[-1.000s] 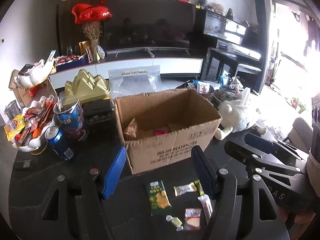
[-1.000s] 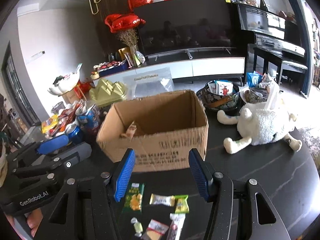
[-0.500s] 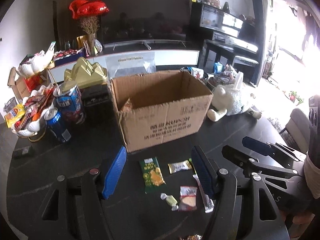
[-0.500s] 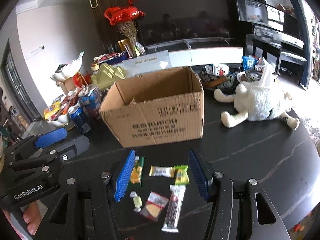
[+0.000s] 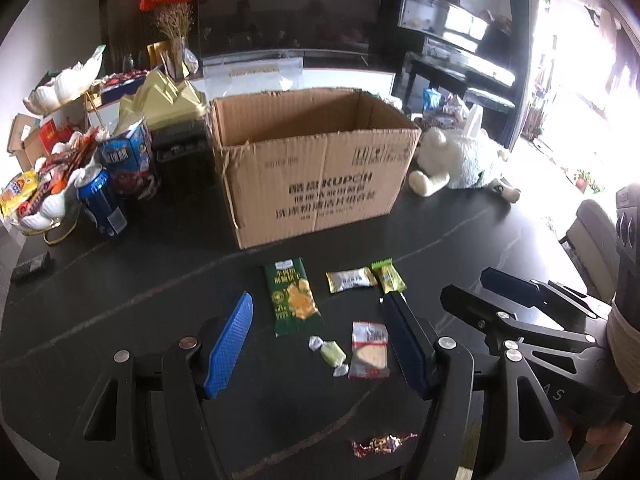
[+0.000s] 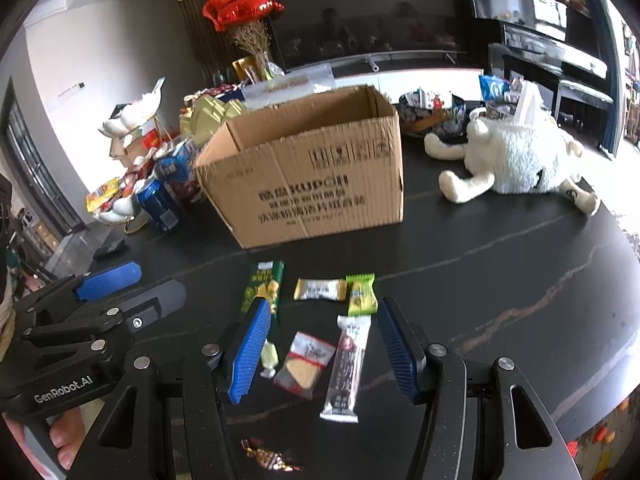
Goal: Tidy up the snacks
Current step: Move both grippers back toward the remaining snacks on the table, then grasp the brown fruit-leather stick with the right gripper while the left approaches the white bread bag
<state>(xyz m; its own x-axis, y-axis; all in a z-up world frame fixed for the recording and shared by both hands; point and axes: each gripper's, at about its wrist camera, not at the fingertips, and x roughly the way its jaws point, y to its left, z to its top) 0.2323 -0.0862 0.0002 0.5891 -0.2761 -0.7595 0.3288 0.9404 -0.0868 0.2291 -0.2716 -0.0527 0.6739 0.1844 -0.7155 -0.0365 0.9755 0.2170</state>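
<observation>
Left wrist view: the left gripper [image 5: 316,344] hung open and empty above a green chip packet [image 5: 293,296], lower centre, before the cardboard box [image 5: 316,176]; best pinched across its width.

Right wrist view: the right gripper [image 6: 326,354], equally open, framed a long dark bar [image 6: 347,368].

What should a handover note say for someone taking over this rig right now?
Left gripper: open, empty, above the loose snacks.
Right gripper: open, empty, fingers either side of the long dark bar.
Lying on the black table in front of the cardboard box: green chip packet, gold packet, lime-green packet, pale green candy, clear-wrapped cake, foil candy.
Done: box contents hidden from view.
Left: box all seven.
</observation>
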